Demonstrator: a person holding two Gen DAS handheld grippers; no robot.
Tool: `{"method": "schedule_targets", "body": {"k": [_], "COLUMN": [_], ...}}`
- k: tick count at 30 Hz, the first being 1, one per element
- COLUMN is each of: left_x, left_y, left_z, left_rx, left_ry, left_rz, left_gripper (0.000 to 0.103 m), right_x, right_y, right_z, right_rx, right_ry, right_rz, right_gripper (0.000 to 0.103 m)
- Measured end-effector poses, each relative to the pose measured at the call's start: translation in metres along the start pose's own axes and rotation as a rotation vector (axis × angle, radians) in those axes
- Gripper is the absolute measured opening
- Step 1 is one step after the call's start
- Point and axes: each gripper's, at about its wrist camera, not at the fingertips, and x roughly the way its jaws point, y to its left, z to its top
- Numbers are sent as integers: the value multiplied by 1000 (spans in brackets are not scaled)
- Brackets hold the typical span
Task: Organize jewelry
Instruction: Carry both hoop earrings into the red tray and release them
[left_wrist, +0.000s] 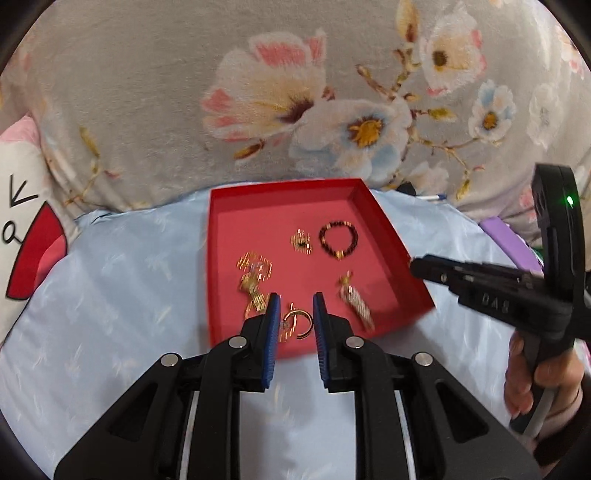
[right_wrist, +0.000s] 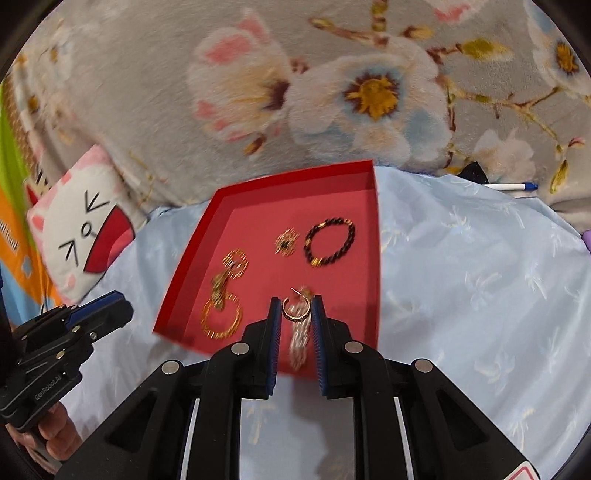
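Observation:
A shallow red tray (left_wrist: 229, 236) (right_wrist: 207, 236) lies on a pale blue cloth and holds jewelry. A dark beaded bracelet (left_wrist: 338, 239) (right_wrist: 330, 242) and a small gold earring (left_wrist: 301, 242) (right_wrist: 286, 240) lie at the far side. A gold chain cluster (left_wrist: 255, 280) (right_wrist: 225, 295) lies at the left. A gold hoop earring (left_wrist: 297, 325) (right_wrist: 295, 308) and a silvery drop earring (left_wrist: 356, 301) (right_wrist: 298, 339) lie near the front. My left gripper (left_wrist: 295, 308) is open over the hoop. My right gripper (right_wrist: 295, 308) is open, with the hoop showing between its fingers; it also shows in the left wrist view (left_wrist: 415, 264).
The pale blue cloth (left_wrist: 110, 295) (right_wrist: 480, 277) covers the surface. A grey floral blanket (left_wrist: 258, 92) (right_wrist: 332, 92) rises behind the tray. A cat-face cushion (left_wrist: 22, 229) (right_wrist: 85, 236) sits at the left. A pen (right_wrist: 513, 186) lies at the far right.

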Motion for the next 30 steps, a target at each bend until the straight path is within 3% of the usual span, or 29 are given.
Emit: {"method": "schedule_targets", "body": {"k": [2, 6, 12, 16, 19, 21, 30], "left_x": [25, 76, 116, 128, 134, 135, 116], "left_y": [-3, -6, -5, -1, 1, 2, 14], "left_z": [16, 32, 36, 37, 37, 37, 34], "left_rx": [-10, -49, -77, -85, -94, -98, -104], "left_ry": [33, 94, 164, 180, 179, 169, 112], "left_rz": [-34, -15, -3, 0, -1, 7, 49], "left_gripper": [17, 17, 17, 18, 25, 37, 38], "right_x": [14, 41, 64, 74, 76, 77, 65], "right_y": [-6, -17, -19, -14, -12, -13, -14], "right_z": [8, 18, 22, 22, 22, 22, 23], "right_rx": [26, 55, 48, 20, 14, 19, 26], "right_ry": [11, 37, 65, 75, 61, 57, 31], "right_rz": [1, -14, -37, -57, -70, -66, -53], "right_gripper": [15, 15, 15, 16, 18, 19, 19]}}
